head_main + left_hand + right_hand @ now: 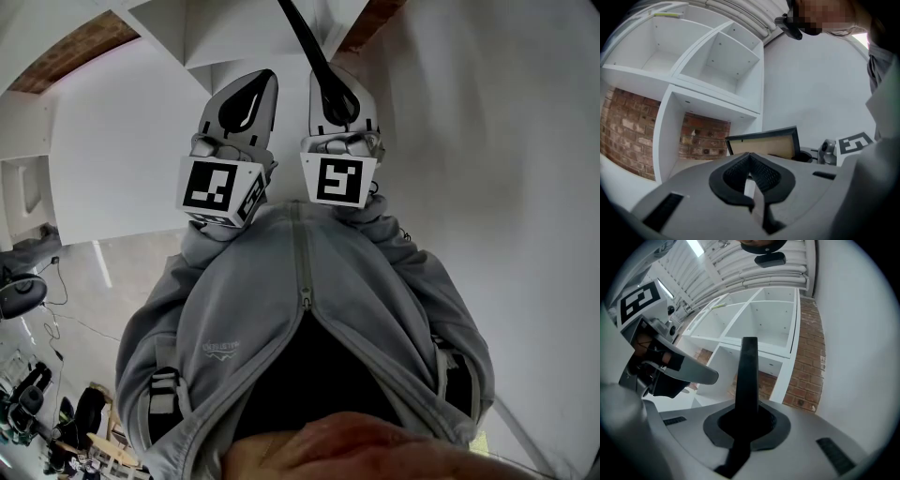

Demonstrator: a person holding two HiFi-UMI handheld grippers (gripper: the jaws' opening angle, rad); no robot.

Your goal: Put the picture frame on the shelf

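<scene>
My right gripper (pixel 336 94) is shut on the black edge of the picture frame (pixel 305 42), which sticks up and away from my chest. In the right gripper view the frame (pixel 749 366) shows edge-on as a dark bar rising from between the jaws of the right gripper (pixel 747 416). The left gripper view shows its black border and tan back (pixel 764 143). My left gripper (pixel 246 94) is held close beside the right one, shut (pixel 751 161) with nothing in it. The white shelf unit (pixel 717 98) with open compartments stands ahead (pixel 754 341).
A brick wall (pixel 808 371) shows behind the lower shelf compartments (pixel 628 131). A plain white wall (pixel 811 89) runs to the right of the unit. My grey zipped hoodie (pixel 300 309) fills the lower head view. Chairs and clutter (pixel 37 394) sit on the floor at lower left.
</scene>
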